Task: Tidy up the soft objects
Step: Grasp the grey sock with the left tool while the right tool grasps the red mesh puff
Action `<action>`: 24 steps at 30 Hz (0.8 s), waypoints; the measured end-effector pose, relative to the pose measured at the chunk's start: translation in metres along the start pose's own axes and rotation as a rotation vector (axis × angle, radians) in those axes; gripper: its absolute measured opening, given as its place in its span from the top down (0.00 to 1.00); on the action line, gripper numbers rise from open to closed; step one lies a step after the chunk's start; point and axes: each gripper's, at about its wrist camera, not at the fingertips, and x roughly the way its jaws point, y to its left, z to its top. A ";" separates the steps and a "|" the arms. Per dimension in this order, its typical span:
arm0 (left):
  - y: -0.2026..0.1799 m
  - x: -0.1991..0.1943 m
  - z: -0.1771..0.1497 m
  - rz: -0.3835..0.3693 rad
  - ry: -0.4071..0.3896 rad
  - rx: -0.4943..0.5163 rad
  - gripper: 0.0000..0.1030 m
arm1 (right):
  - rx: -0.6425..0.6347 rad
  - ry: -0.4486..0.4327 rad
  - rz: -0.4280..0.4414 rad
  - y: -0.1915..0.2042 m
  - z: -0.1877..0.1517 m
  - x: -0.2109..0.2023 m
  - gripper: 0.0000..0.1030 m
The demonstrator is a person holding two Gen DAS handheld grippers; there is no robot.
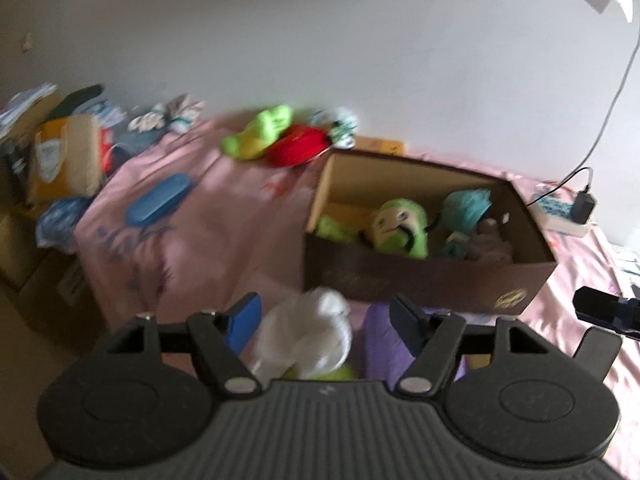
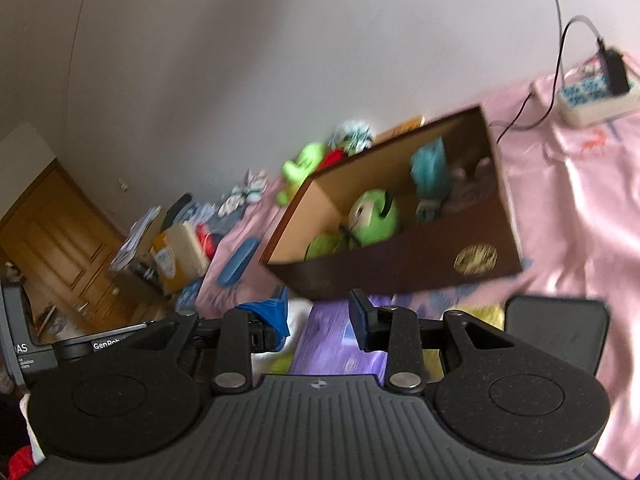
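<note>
Left gripper [image 1: 324,322] spread wide around a fluffy white toy [image 1: 308,336], not squeezing. Right gripper [image 2: 320,320] nearly together, maybe pinching smooth purple cloth [image 2: 336,344]; cannot tell. Brown cardboard box [image 1: 424,284] mid-bed, holding round green plush [image 1: 400,224].

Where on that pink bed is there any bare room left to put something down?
The widest bare patch of pink sheet lies between the blue case and the brown box. More shows right of the box, toward the power strip. It is crowded along the wall, around the green plush and red toy.
</note>
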 end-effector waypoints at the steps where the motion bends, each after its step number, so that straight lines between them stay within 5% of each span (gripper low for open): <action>1: 0.003 -0.002 -0.005 0.016 0.008 -0.007 0.30 | 0.002 0.021 0.007 -0.001 -0.004 0.003 0.83; 12: 0.034 -0.007 -0.065 0.053 0.136 -0.017 0.28 | -0.231 0.227 0.080 0.024 -0.056 0.028 0.82; 16: 0.045 0.011 -0.084 0.018 0.211 0.001 0.28 | -0.289 0.325 0.105 0.033 -0.073 0.046 0.82; 24: 0.054 0.048 -0.096 -0.066 0.307 0.093 0.27 | -0.314 0.384 0.056 0.052 -0.085 0.082 0.81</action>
